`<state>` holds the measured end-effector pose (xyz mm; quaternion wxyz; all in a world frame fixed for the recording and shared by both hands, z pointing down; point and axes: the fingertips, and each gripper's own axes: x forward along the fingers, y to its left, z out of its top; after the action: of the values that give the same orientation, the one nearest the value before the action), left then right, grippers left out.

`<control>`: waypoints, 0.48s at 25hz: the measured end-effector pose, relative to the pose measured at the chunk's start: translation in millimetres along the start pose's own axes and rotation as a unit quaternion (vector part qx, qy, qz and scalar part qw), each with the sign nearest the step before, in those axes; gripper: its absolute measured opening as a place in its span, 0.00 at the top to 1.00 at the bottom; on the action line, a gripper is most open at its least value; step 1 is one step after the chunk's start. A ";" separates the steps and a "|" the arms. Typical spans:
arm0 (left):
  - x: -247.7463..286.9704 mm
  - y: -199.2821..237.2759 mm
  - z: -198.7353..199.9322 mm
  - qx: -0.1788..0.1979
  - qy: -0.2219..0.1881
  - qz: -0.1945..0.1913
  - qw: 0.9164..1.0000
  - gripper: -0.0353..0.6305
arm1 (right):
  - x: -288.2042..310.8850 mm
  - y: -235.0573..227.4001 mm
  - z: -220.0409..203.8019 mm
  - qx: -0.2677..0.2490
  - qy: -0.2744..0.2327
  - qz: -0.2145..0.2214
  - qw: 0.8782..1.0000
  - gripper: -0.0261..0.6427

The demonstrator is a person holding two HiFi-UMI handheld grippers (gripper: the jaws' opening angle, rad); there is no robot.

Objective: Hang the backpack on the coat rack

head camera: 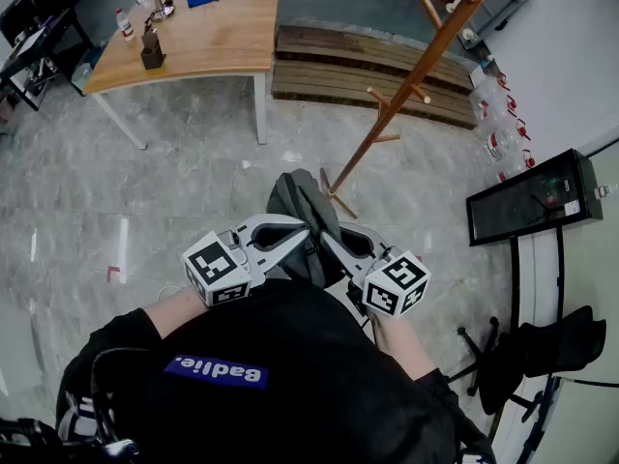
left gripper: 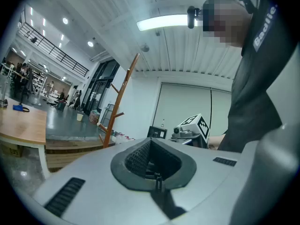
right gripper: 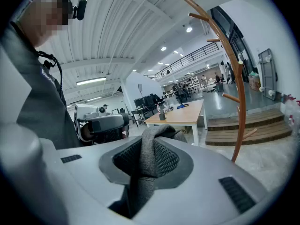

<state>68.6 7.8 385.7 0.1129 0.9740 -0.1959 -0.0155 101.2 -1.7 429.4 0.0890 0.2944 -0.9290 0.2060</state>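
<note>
- Backpack (head camera: 302, 206) is held low over the floor, close to the person's body. It is well off the near edge of the table (head camera: 208, 51), past the near right corner, and just beside the foot of the coat rack (head camera: 401, 100).
- Right gripper (right gripper: 145, 170): jaws are pinched on the grey strap (right gripper: 149, 144), which loops up over the pads.
- Left gripper (left gripper: 156, 176): jaws are pressed together on a small dark bit. It is judged to be part of the backpack, but what it is cannot be told.
- Step in hand is judged to be the lift toward a peg (head camera: 429, 10); nothing is hung yet.
- Both grips are best held tight and raised together, so the bag is not tilted or swung.
- Strap loop is best spread between the two grippers, so it can be passed over the upturned peg end.
- Load is best lowered straight down onto the peg before either pair of jaws is let go.
- Sideways drag on the rack is to be avoided, as tipping is judged possible.
</note>
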 end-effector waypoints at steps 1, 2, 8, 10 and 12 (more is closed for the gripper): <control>-1.3 0.2 -0.2 -0.001 0.000 0.000 1.000 0.93 | 0.6 1.0 -0.3 0.001 0.000 -0.001 1.000 0.86; -2.7 0.2 -0.4 -0.002 0.000 0.000 1.000 0.93 | 1.1 2.2 -0.8 0.002 0.001 -0.001 1.000 0.86; -22.1 28.4 24.8 0.017 -0.028 0.021 0.999 0.93 | 5.0 16.2 2.7 -0.015 0.021 0.031 0.999 0.86; -39.5 64.3 55.4 0.046 -0.050 0.059 0.996 0.93 | 4.2 23.6 11.4 -0.038 0.029 0.058 0.997 0.86; -57.4 94.2 88.6 0.074 -0.067 0.097 0.990 0.93 | 2.1 31.3 22.8 -0.065 0.033 0.076 0.994 0.86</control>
<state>-26.6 -73.6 319.9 0.0284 0.9529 -0.2969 -0.0556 80.2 10.5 399.1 0.1229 0.2094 -0.9566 0.1609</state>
